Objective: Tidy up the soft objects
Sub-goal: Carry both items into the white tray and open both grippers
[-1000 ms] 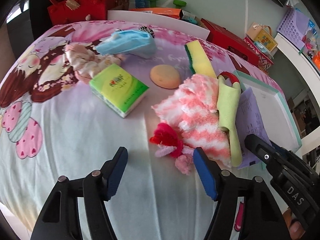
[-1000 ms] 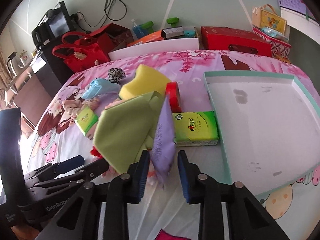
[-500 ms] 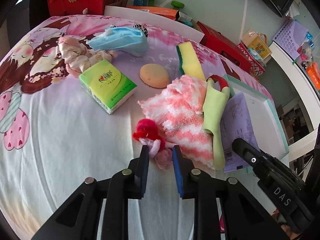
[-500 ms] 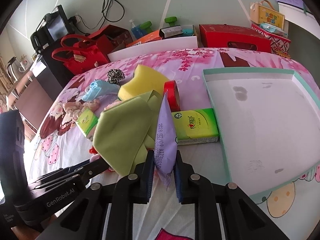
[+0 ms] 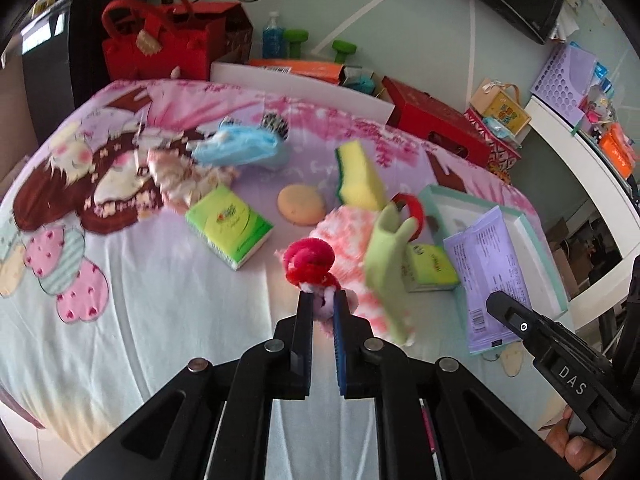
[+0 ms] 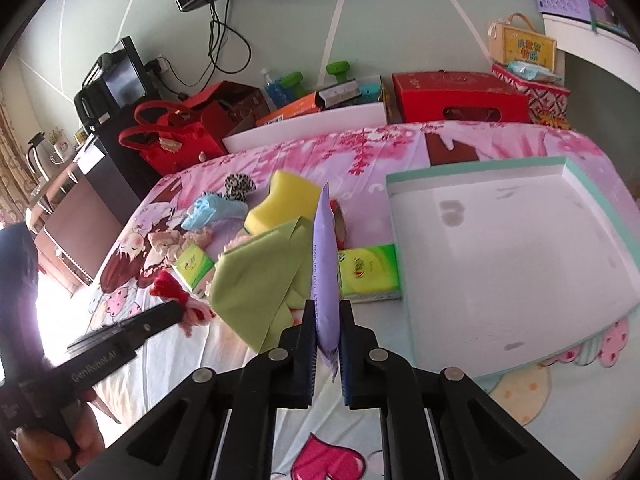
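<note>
Soft objects lie scattered on the bedspread (image 5: 160, 320) beside the tray (image 6: 592, 196), presumably their destination. Right gripper (image 6: 327, 320) clenches the purple wipes pack (image 6: 322, 248); left gripper (image 5: 322, 310) pinches the red-pink plush toy (image 5: 310, 264).

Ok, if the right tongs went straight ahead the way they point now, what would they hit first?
Probably the green tissue pack lying just past the right tongs, which are shut on the purple packet. The green cloth sits left of that line. Depth is hard to judge here.
</note>
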Tool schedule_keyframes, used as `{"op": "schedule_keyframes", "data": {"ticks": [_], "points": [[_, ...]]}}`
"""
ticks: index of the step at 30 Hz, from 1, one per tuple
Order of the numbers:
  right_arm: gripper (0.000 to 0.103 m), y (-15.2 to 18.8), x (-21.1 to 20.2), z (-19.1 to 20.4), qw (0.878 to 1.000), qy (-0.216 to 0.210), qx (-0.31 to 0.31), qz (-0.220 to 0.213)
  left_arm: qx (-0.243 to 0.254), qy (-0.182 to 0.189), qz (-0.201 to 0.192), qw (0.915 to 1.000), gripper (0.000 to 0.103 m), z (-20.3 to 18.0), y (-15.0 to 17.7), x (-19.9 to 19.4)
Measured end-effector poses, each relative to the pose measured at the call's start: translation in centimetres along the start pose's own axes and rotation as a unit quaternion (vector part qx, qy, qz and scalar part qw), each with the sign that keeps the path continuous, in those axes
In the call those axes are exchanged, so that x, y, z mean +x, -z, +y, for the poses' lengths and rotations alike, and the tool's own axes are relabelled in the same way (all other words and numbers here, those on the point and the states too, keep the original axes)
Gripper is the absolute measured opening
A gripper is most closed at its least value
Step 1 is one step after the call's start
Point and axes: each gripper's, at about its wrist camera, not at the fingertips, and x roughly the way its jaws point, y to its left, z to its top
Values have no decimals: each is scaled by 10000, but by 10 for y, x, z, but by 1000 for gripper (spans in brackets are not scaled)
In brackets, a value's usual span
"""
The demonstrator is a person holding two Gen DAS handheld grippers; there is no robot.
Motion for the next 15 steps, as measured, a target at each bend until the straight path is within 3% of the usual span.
{"op": "schedule_keyframes", "data": {"ticks": [3, 8, 15], "points": [[10, -11, -12, -12, 10000, 27, 8, -17, 190, 36, -127, 9997, 9, -15, -11, -15], [10, -29, -27, -44, 9989, 469, 32, -18, 679, 240, -126, 9973, 9, -61, -33, -21], [10, -34, -23, -108, 9927, 1116, 281, 352, 1399, 496, 253, 9886, 10, -135, -38, 13]]}}
